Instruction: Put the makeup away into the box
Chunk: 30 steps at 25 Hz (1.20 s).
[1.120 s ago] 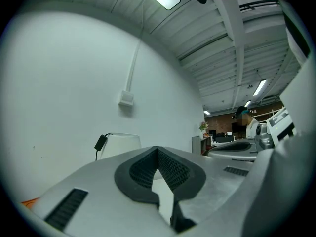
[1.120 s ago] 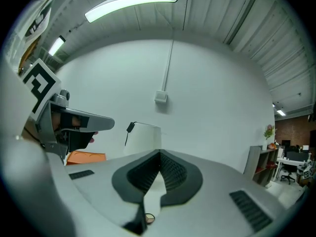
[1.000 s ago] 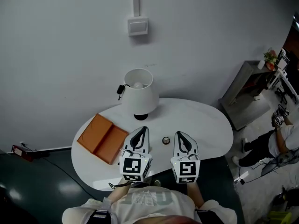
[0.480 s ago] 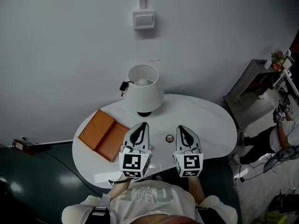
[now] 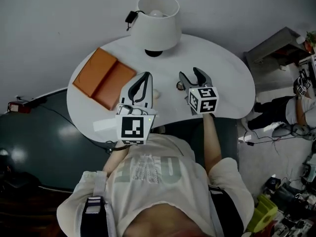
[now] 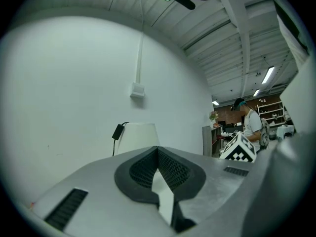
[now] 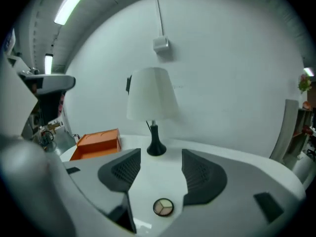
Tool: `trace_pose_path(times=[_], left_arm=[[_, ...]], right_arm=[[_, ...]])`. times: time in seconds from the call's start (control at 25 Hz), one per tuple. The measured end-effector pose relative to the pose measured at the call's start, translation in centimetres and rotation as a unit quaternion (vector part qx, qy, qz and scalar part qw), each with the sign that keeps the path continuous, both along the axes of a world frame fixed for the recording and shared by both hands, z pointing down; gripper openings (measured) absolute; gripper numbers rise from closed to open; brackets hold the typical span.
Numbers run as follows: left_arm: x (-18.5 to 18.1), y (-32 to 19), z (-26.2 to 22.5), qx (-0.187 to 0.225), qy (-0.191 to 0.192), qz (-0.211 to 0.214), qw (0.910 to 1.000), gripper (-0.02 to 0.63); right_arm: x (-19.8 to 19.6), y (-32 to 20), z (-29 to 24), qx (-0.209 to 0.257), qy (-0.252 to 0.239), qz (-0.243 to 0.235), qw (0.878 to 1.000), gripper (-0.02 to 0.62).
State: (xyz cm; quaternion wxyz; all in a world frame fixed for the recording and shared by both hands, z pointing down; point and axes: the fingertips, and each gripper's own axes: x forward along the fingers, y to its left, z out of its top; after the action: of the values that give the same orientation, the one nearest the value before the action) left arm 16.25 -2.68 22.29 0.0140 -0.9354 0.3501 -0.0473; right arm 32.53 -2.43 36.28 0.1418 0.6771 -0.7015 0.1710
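From above, a white table [image 5: 224,85] stood against the wall with a lamp [image 5: 157,18] at its far edge. An orange box [image 5: 103,77] lay open on the table's left part. The left gripper [image 5: 145,76] hung over the table just right of the box, its fingers closed together with nothing in them. The right gripper [image 5: 191,75] pointed down at the table, well apart from the box. Its fingers had just been opening and stood wide. A small round makeup compact [image 5: 178,86] lay on the table beside its left finger, partly hidden by it.

In the left gripper view, the left gripper [image 6: 158,151] had its two dark pads pressed against each other. Beyond them showed the lamp [image 6: 138,137], a switch box on the wall [image 6: 137,89], the marker cube of the right gripper [image 6: 239,150] and a person [image 6: 253,125] far off in the room.

In the right gripper view, the right gripper [image 7: 161,154] held its fingers wide apart. The makeup compact [image 7: 163,207] lay flat on the table [image 7: 232,157] between them, touching neither pad. The lamp [image 7: 152,102] stood straight ahead, and the box [image 7: 97,143] sat to the left, empty as far as I could see.
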Motion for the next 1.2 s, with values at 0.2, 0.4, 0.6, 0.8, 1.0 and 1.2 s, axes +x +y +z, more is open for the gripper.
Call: trace_pose_path(times=[0.2,0.4,0.6,0.8,1.0,1.2], left_arm=[[-0.9,0.3,1.8,-0.012,-0.005,-0.017,0.9998,0.008],[-1.8,0.0,3.4,-0.031,-0.015,-0.027,0.999,0.008],[-2.6,-0.9,4.0,-0.041,-0.014,-0.039,0.9983,0.008],[-2.9,-1.4,4.1,-0.043,-0.014,-0.044,0.998,0.008],[-3.3,-1.5,4.4,-0.048,-0.013,-0.049,0.9976,0.008],[-3.9,-2.0,4.3,-0.052,-0.009,-0.059,0.9969,0.008]], right_arm=[[-0.3,-0.1,8.7,-0.121,-0.013,-0.038,0.992,0.292],[-0.9,1.0,13.9,-0.195,0.002,-0.055,0.979,0.302],[-1.2,2.3,15.9,-0.225,0.005,-0.049,0.973,0.302],[-1.1,3.0,17.2,-0.26,0.016,-0.048,0.964,0.219],[-1.0,3.0,17.2,-0.262,0.009,-0.039,0.964,0.218],[-1.2,1.0,13.5,-0.208,-0.012,-0.026,0.978,0.218]])
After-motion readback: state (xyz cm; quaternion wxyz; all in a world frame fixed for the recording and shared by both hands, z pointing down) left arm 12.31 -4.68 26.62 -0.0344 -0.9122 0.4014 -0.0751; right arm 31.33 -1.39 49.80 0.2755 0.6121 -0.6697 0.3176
